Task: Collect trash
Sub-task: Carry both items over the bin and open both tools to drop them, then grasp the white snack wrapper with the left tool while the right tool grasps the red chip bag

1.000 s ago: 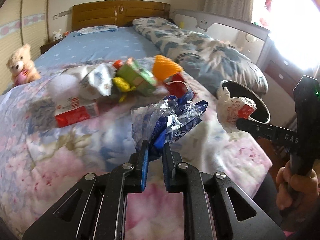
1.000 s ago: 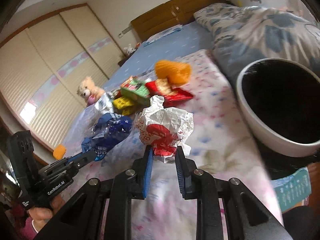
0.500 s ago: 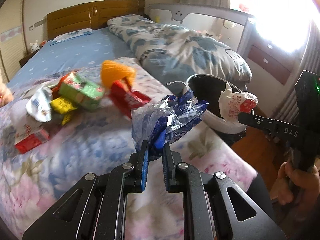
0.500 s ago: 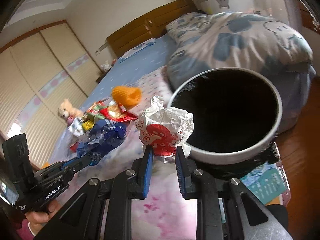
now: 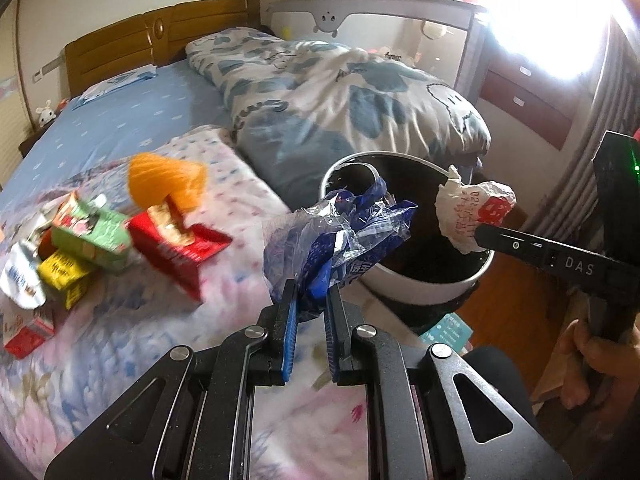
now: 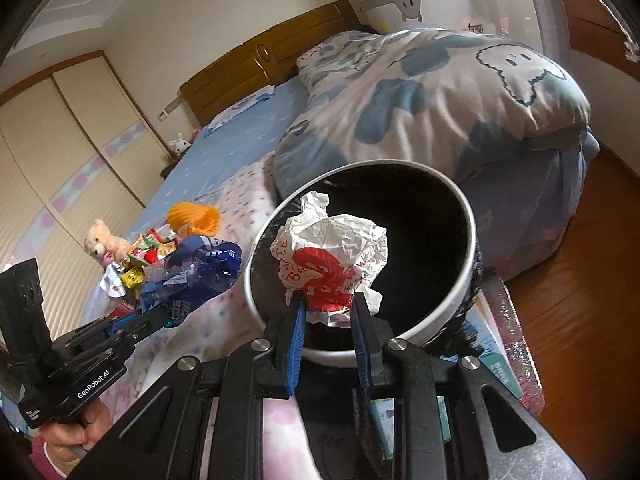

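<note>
Two tongs each hold a piece of trash at the bin (image 6: 466,280): the left tongs (image 5: 311,304) are clenched on a crumpled blue and clear plastic bag (image 5: 340,240), which hangs just at the bin's near rim, while the right tongs (image 6: 326,312) grip a crumpled white and red paper wrapper (image 6: 330,260) over the bin's dark opening. Left of the left tongs, more trash lies on the flowered bed cover (image 5: 120,320): a red packet (image 5: 176,248), a green carton (image 5: 92,236), a yellow packet (image 5: 64,276) and an orange net (image 5: 168,178).
</note>
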Demonstrator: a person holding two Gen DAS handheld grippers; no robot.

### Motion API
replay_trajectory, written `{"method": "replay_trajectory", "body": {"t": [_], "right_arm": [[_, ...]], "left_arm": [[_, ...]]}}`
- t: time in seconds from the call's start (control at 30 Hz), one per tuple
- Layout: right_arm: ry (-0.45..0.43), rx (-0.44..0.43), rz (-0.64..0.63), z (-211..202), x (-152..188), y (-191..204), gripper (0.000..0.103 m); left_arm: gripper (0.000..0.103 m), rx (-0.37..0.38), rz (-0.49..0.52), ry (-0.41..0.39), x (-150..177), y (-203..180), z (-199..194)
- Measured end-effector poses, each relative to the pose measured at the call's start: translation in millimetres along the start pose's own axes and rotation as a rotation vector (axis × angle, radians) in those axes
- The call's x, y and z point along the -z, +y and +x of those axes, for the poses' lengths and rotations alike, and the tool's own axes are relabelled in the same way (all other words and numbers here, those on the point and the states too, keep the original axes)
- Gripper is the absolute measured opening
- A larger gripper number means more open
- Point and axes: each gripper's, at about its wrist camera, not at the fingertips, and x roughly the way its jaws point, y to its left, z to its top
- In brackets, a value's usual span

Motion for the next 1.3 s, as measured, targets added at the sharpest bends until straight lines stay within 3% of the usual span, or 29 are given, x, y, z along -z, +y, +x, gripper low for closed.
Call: {"method": "replay_trajectory", "body": {"t": [0.83,0.93,0.97,1.0,1.17,1.3], "right_arm": [[0.056,0.042,-0.011,23,-27,-35,0.027],[0.061,0.050,-0.011,25,-29,-37,0.037],[0.062,0.050,-0.009,25,-29,-38,0.049],[0.058,0.049,-0.006,25,-30,-39,0.053],[0.035,0.048,0.007,19,-27,-38,0.059],[0.009,0.030,0.003,14,-22,-28,0.069]], "left_arm": [[0.016,0.020,0.082,0.046,-39,-43,47],[0.033,0.018,0.073,0.046,-38,-43,47],[0.039,0.011,0.071,0.043,-37,-43,46],[0.046,0.007,0.067,0.042,-35,-42,45],[0.064,-0.012,0.027,0.044,-22,-30,35],[0.066,-0.029,-0.020,0.029,-6,-12,20]]}}
